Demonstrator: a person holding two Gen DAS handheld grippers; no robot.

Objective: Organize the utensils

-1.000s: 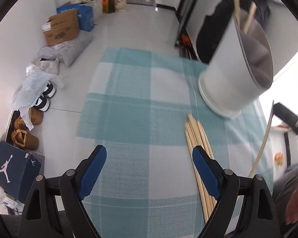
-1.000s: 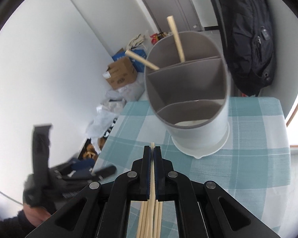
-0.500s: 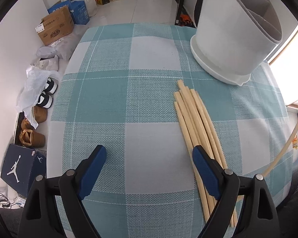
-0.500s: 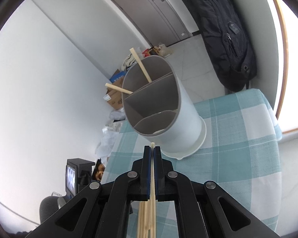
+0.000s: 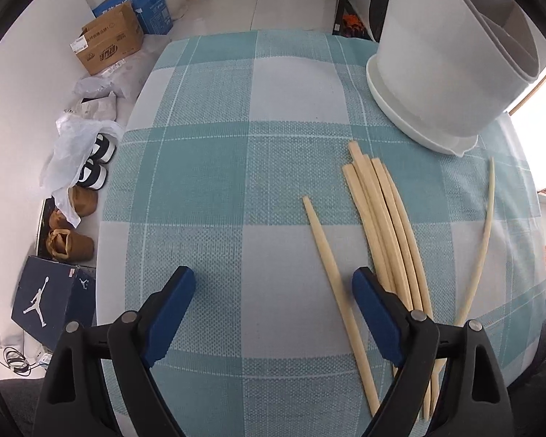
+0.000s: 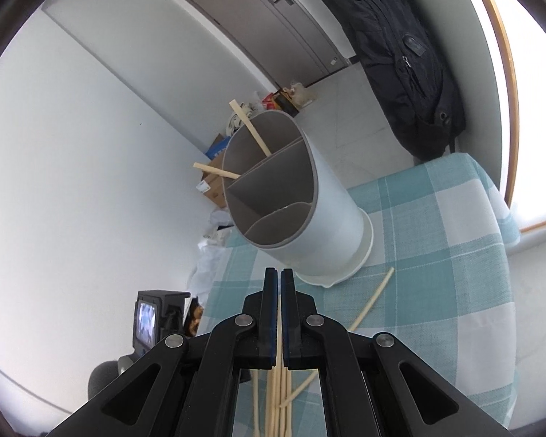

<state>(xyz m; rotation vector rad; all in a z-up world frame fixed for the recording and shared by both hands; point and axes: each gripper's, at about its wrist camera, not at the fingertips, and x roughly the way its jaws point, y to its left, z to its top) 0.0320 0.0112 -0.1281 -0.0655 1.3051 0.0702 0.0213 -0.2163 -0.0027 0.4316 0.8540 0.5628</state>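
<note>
on checked cloth (image 5: 207,167), one chopstick (image 5: 331,266) lies between the wide-open left hand-held gripper (image 5: 273,287), nearer its right pad.

The left tool (image 5: 273,302), a black plastic two-finger clamp with blue pads (image 5: 171,313), points steeply downward at the worktop, its jaws spread wide with nothing pressed between them. The right tool (image 6: 280,291), of the same black frame and blue pads (image 6: 271,313), is angled moderately downward and rolled to one side, its jaws pressed together with only a thin slit between them.
</note>
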